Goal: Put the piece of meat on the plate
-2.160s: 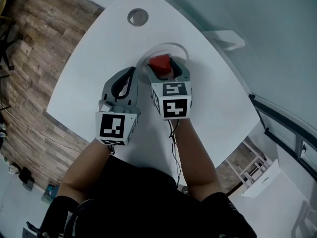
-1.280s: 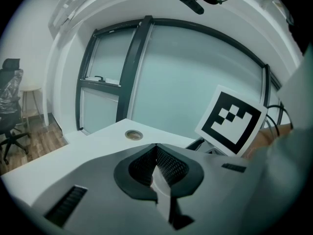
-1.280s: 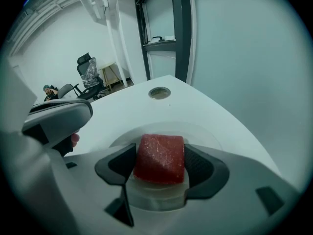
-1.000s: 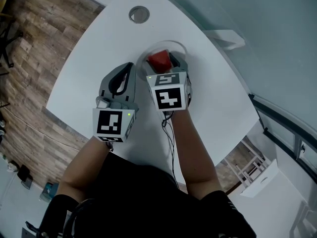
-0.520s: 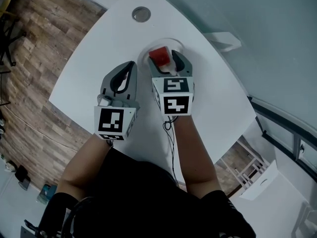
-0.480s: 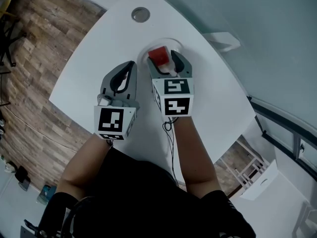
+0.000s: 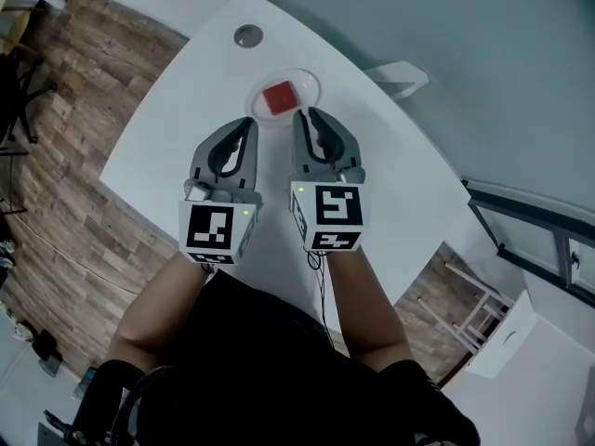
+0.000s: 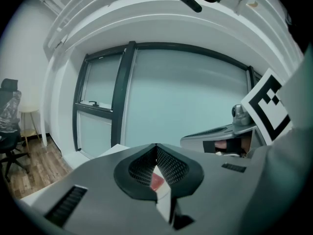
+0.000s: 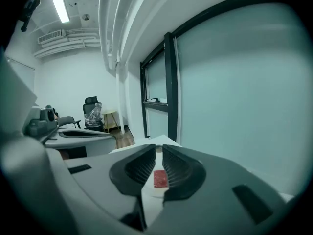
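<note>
The meat (image 7: 277,98) lies on the plate (image 7: 304,85), just ahead of the right gripper's (image 7: 310,116) empty, narrow, closing jaws. The left gripper's (image 7: 246,124) jaws are together. Placing looks done; next, clear away.

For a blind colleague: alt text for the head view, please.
A red square piece of meat lies on a round white plate on a white table. Nearer the person, the left hand-held gripper is shut; the right hand-held gripper is closing its jaws, empty.
</note>
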